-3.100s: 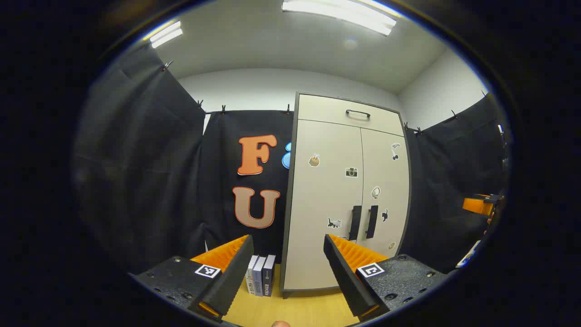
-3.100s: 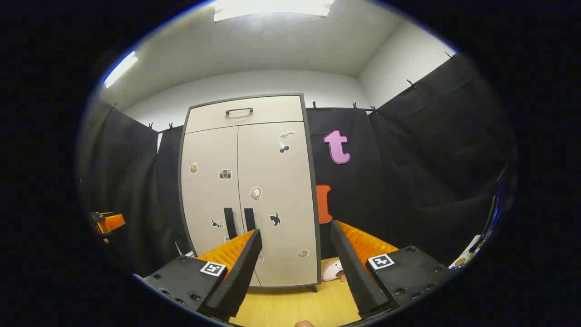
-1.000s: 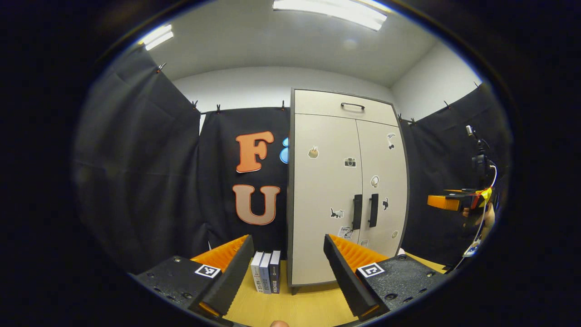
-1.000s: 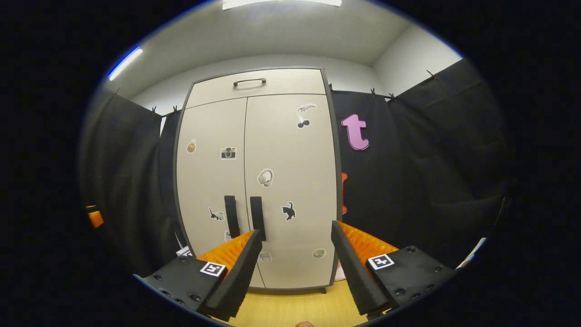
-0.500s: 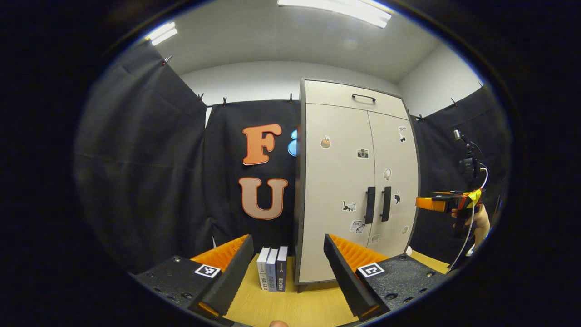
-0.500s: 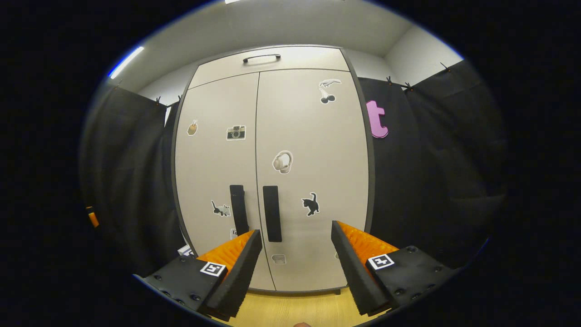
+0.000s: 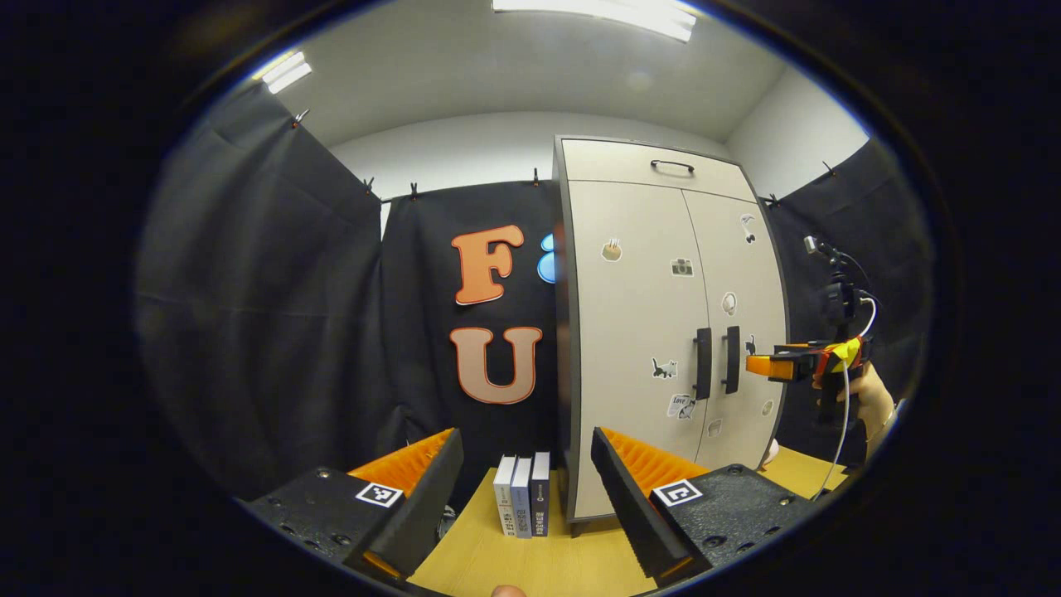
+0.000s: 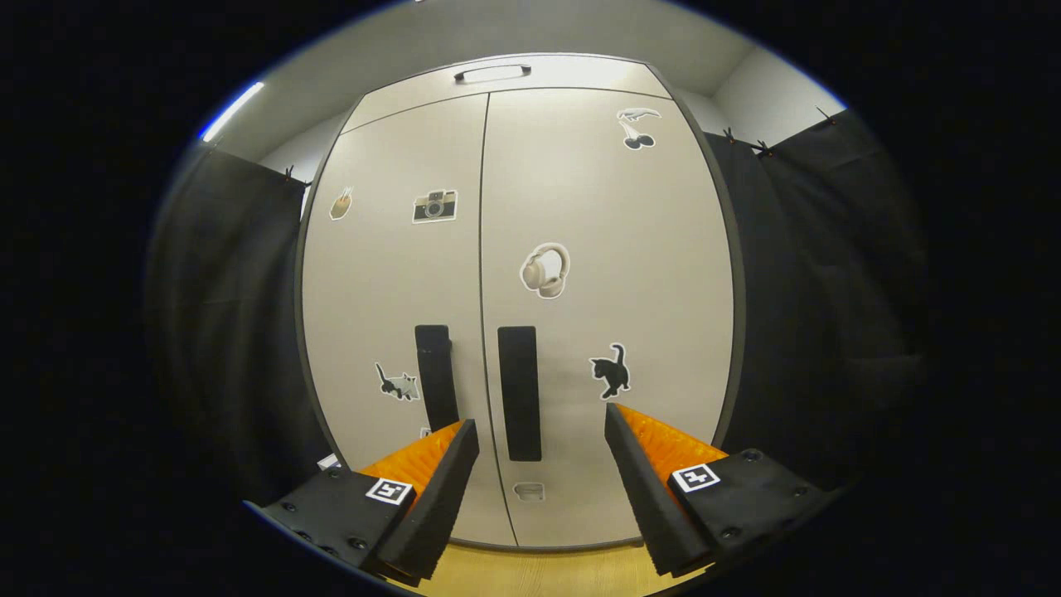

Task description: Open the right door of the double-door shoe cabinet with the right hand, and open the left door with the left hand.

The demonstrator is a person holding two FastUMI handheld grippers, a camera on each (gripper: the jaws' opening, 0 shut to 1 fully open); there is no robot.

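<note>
Two closed doors front the pale shoe cabinet [image 8: 580,207], which stands on the desk [image 7: 530,564], stickers scattered over them; we cannot see inside. Its right handle [image 8: 519,392] sits near our right gripper [image 8: 539,489], fingers wide apart, empty. Our left gripper [image 7: 522,497] is likewise spread, near three upright books [image 7: 522,506] beside the cabinet's left edge.

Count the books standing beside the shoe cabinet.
3, upright in a row on the wooden floor left of the cabinet: a white book, a grey-blue book and a dark book nearest the cabinet. More could be hidden behind the fingers.
</note>
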